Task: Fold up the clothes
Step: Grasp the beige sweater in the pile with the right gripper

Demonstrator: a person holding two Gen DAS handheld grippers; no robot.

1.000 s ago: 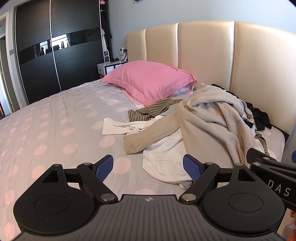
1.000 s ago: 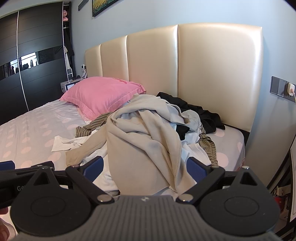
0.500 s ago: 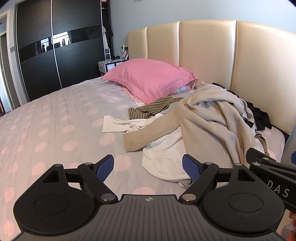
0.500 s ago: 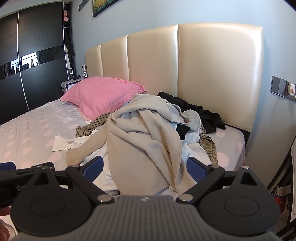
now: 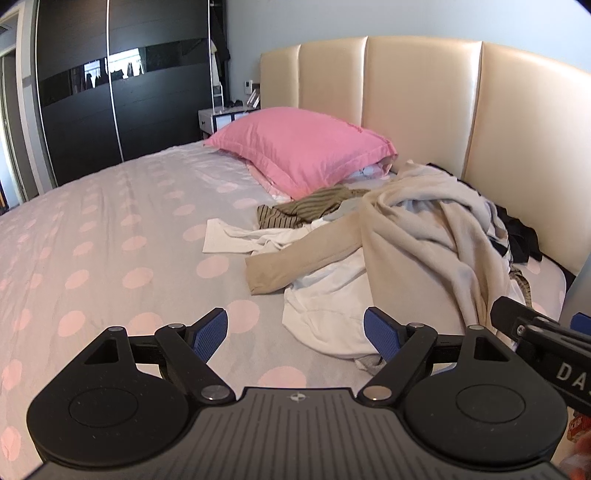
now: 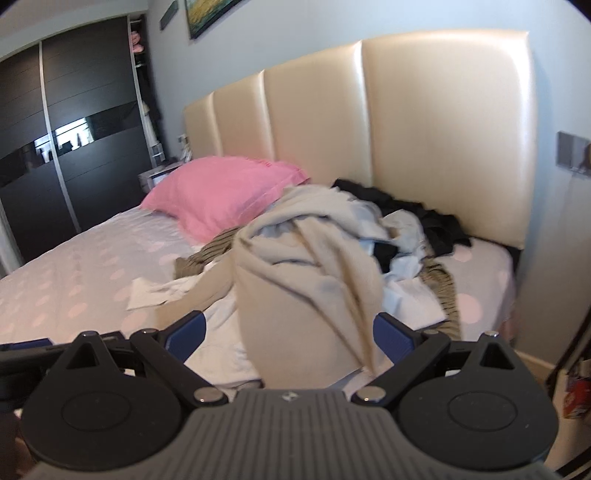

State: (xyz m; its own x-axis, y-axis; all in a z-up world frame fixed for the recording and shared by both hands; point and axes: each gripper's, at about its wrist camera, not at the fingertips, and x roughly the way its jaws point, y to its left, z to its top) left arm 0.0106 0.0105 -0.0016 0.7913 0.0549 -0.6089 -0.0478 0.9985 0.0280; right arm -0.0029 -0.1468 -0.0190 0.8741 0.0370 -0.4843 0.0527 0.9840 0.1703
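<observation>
Cream padded headboard: glossy, smooth, leather-like sheen. Dark sliding wardrobe doors: matt panels, one glossy reflective band. Grey bedsheet with pink dots: matt cloth. Beige sweatshirt: soft, slightly fuzzy knit. Blue finger pads: textured rubbery surface on matt black plastic.

Cream padded headboard against a pale blue wall — dark sliding wardrobe left, daylight reflected in it
</observation>
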